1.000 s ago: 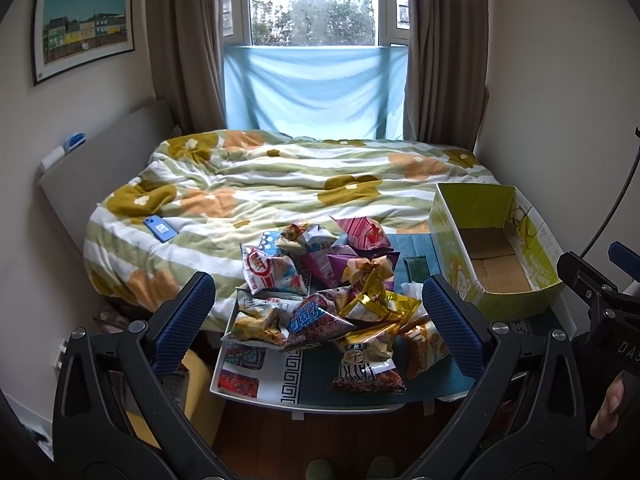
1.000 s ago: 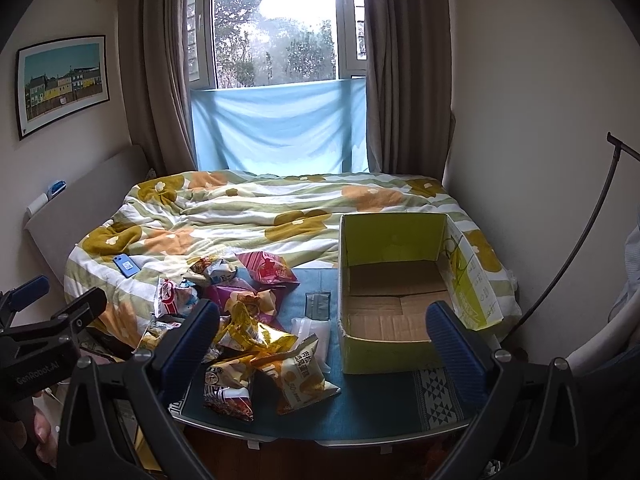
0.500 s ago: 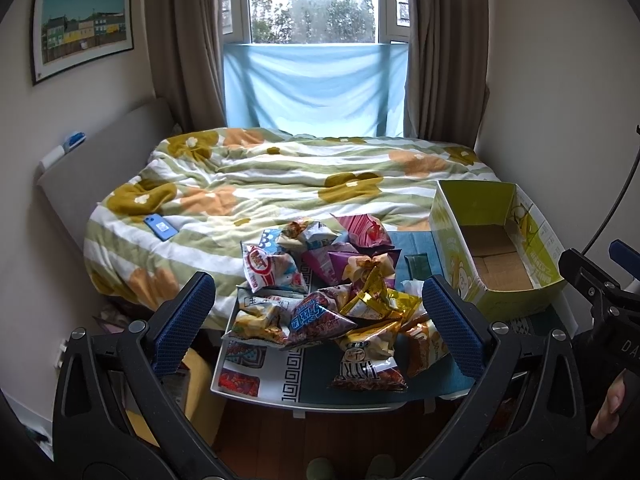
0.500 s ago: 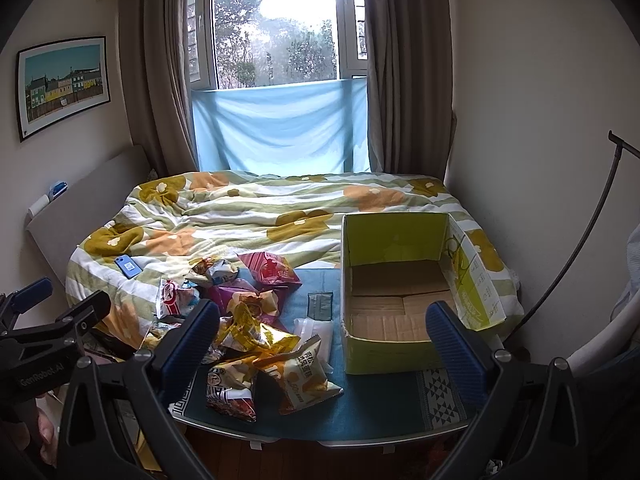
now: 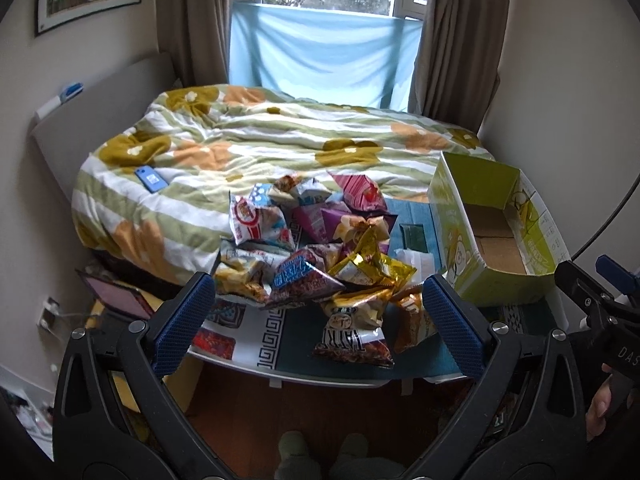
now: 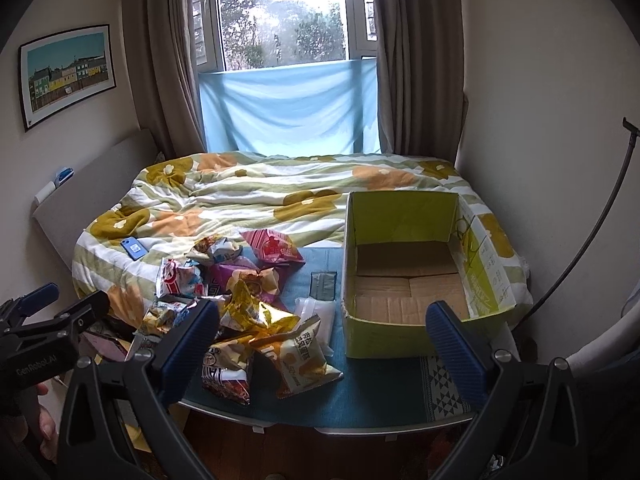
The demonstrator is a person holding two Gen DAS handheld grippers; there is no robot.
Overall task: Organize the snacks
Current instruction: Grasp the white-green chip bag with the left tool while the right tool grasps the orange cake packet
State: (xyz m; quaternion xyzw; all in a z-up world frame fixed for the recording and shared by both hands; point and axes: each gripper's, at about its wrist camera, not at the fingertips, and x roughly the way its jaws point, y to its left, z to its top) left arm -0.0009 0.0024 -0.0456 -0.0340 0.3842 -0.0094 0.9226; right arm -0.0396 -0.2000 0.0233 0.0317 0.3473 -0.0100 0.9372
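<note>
The left gripper (image 5: 318, 322) has its jaws spread wide and holds nothing. Between and just beyond those jaws lies the snack pile (image 5: 316, 256) on the counter (image 5: 280, 344), with a brown-and-gold bag (image 5: 352, 332) nearest, a little toward the right jaw. The green box (image 5: 460, 240) stands beyond the right jaw, open at the top and with only cardboard showing inside. This view alone shows a pink-topped thing (image 5: 120, 296) on the floor beyond the left jaw, and the toes of two slippers (image 5: 320, 452) below the jaws. The other gripper's black frame juts in at its right edge, with a fingertip beside it.

The right gripper (image 6: 320, 342) also has its jaws wide apart and empty. Here the box (image 6: 380, 336) sits straight ahead between the jaws, toward the right one, so its whole floor shows. The pile (image 6: 240, 304) lies beyond the left jaw, and an orange-and-white bag (image 6: 300, 356) lies just inside that jaw. A clear packet (image 6: 318, 316) lies flat between pile and box, half hidden in the left view. A small dark sachet (image 6: 322, 284) lies farther off. The bed (image 6: 280, 200) and a blue phone (image 6: 134, 248) on it lie beyond the counter in both views.
</note>
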